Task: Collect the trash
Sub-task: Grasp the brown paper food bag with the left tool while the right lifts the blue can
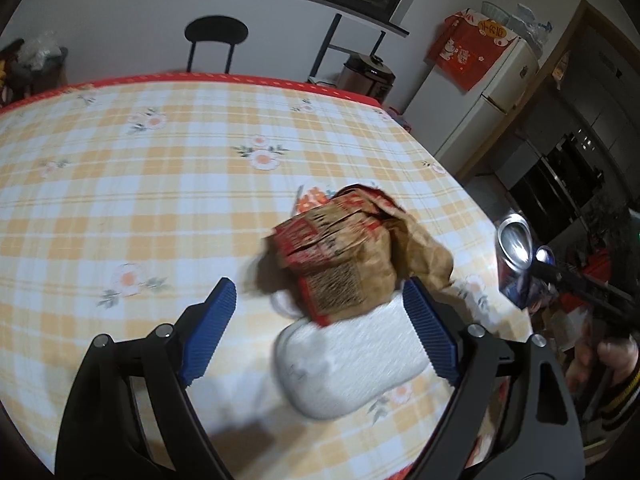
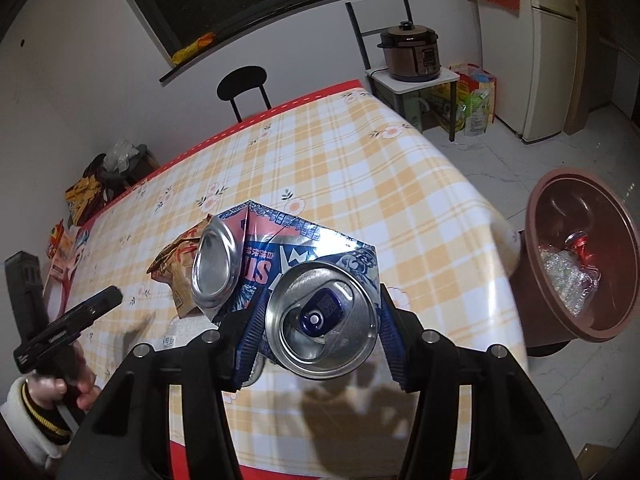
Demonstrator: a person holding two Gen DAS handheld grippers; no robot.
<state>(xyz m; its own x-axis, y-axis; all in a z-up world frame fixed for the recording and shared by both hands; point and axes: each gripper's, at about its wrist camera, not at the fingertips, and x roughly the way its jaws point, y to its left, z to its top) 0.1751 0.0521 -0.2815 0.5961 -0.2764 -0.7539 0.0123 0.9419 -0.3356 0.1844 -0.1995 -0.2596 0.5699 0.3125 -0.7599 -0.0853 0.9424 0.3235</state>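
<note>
Blue ribbed pads frame the left wrist view: the left gripper (image 1: pixel 320 328) hangs over the table (image 1: pixel 160 184) with its jaws spread wide, nothing between them gripped. Under that gap lies a white spongy pad (image 1: pixel 352 364) flat on the checked yellow tablecloth, close to the table's near edge. A crumpled brown paper bag (image 1: pixel 340 256) with red print rests partly on the pad's far end, its rumpled body stretching toward the right edge of the table. Beyond the bag, a small orange-and-white packet (image 1: pixel 312 200) peeks out. Off past the right edge, the crushed can (image 1: pixel 518 256) shows up in the air, held by the other tool, with the person's right hand (image 1: pixel 600 360) low at the right.

Over to the right wrist view: the right gripper (image 2: pixel 320 332) is clamped on the crushed blue can (image 2: pixel 288 276), bent double so both silver ends face the camera, blue pads pressing its sides. It is lifted above the near right corner of the table (image 2: pixel 360 152). Off the table's right edge stands a brown bin (image 2: pixel 560 264), tilted in this lens, with a red can (image 2: pixel 578 246) and clear crinkled plastic (image 2: pixel 564 276) inside. Back on the cloth, the brown paper bag (image 2: pixel 180 264) sits behind the can. At the far left, the person's left hand (image 2: pixel 60 384) grips the other tool's handle.
</note>
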